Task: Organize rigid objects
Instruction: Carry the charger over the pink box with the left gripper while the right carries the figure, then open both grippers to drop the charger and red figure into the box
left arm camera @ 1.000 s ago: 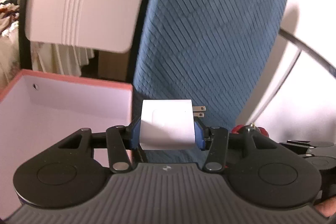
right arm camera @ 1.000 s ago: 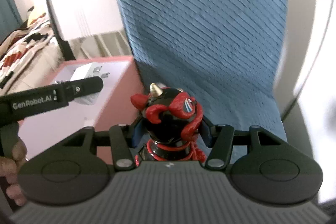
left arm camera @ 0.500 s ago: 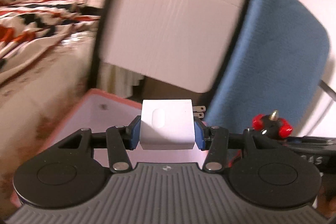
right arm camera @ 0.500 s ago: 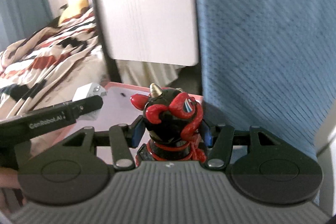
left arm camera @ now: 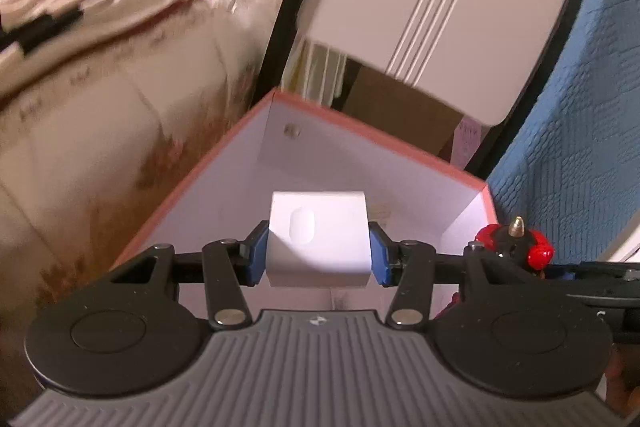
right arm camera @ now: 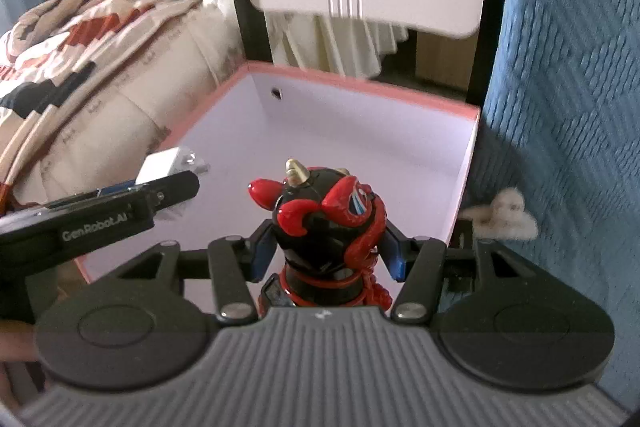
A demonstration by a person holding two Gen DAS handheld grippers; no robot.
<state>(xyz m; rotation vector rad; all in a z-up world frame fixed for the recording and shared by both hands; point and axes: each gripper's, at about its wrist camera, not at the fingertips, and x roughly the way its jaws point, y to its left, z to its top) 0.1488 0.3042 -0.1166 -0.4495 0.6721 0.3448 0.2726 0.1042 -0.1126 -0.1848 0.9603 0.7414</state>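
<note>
Both grippers have swung away from the blue chair since 1 second ago and now hang over the open pink-rimmed box (left arm camera: 384, 141), whose white inside fills the middle of each view.

On the left, the left gripper (left arm camera: 318, 259) is clamped on a white plug adapter (left arm camera: 318, 239), its blue pads pressing the 2 side faces. This adapter is a smooth, blocky white cube with a shallow oval dent on the face toward the camera; its metal prongs point away, toward the far wall of the box. It sits in the air above the box's near left edge, not touching the floor of the box.

To the right, the right gripper (right arm camera: 328, 251) is closed around a toy figure (right arm camera: 324, 215), held upright at the waist. It is glossy black with red curled horns and tentacle-like arms, a gold spike on top and a red, white and blue striped patch on its head. It hangs above the near right part of the box, close to the right wall, beside the blue chair (right arm camera: 568, 75).
</note>
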